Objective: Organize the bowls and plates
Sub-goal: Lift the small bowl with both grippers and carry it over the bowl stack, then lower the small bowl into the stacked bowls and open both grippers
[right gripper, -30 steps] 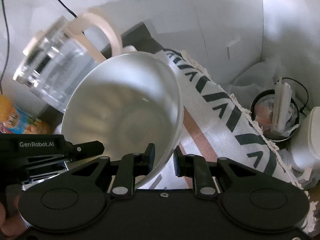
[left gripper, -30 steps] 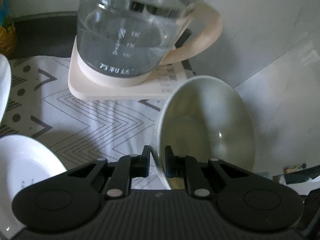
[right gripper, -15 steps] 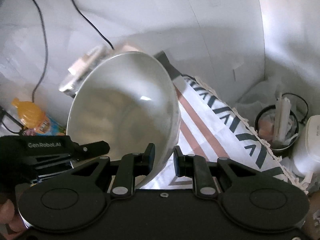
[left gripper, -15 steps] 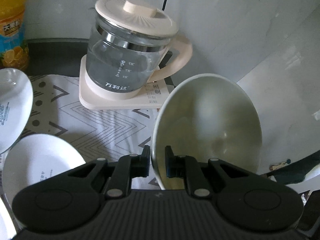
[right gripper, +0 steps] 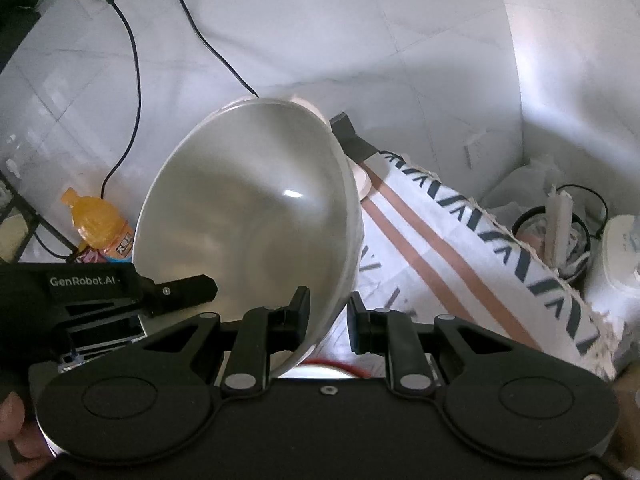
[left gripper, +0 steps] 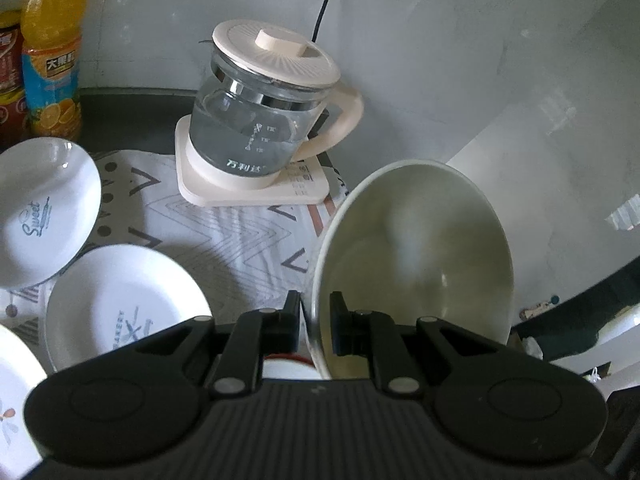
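Observation:
A large pale bowl (left gripper: 416,256) is held in the air, tilted on its side. My left gripper (left gripper: 315,320) is shut on its near rim. My right gripper (right gripper: 328,316) is shut on the opposite rim of the same bowl (right gripper: 248,224); the left gripper's body (right gripper: 100,296) shows at the left of the right wrist view. Below on the patterned cloth (left gripper: 224,236) lie white plates: one with "Sweet" lettering (left gripper: 44,212), one with blue lettering (left gripper: 120,308), and part of a third (left gripper: 16,408). A red-rimmed white dish (left gripper: 286,366) shows just under the fingers.
A glass kettle with a cream lid (left gripper: 264,120) stands on its cream base at the back of the cloth. An orange juice bottle (left gripper: 50,56) stands at the back left by the tiled wall. A bin with rubbish (right gripper: 556,236) sits beyond the table's right edge.
Both grippers have risen and pulled back with the bowl between them. The kettle now looks farther and lower, and the plates have come into view.

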Demonstrator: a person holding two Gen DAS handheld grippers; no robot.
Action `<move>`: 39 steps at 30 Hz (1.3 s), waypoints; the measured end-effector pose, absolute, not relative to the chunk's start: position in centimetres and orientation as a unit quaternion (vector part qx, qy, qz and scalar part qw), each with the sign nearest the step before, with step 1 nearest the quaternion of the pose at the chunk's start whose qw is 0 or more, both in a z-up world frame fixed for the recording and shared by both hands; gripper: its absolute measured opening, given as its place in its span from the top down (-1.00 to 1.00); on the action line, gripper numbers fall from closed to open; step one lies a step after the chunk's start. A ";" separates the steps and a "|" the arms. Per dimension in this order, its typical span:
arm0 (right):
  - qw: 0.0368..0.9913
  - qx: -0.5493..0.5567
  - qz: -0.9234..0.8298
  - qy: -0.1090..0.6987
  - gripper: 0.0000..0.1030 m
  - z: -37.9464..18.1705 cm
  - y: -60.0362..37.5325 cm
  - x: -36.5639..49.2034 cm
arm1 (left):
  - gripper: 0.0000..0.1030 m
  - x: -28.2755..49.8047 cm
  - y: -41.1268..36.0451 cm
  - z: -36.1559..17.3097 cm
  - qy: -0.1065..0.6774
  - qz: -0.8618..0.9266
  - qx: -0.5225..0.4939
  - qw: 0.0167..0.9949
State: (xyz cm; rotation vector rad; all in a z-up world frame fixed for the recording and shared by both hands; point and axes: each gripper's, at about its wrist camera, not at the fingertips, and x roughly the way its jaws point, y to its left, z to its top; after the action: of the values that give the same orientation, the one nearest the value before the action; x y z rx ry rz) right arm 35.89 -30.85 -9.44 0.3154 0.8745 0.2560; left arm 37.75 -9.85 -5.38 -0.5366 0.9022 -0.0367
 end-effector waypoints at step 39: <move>0.874 0.108 0.088 0.466 0.51 -13.3 -29.3 27.3 | 0.74 30.2 -9.3 -11.0 0.488 -0.010 -0.282 0.826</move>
State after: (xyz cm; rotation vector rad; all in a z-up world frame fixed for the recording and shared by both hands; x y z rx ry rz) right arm 27.30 -29.34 -13.26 0.2251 0.9740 0.1829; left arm 30.23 -9.29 -10.98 -0.6000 1.0369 -0.0215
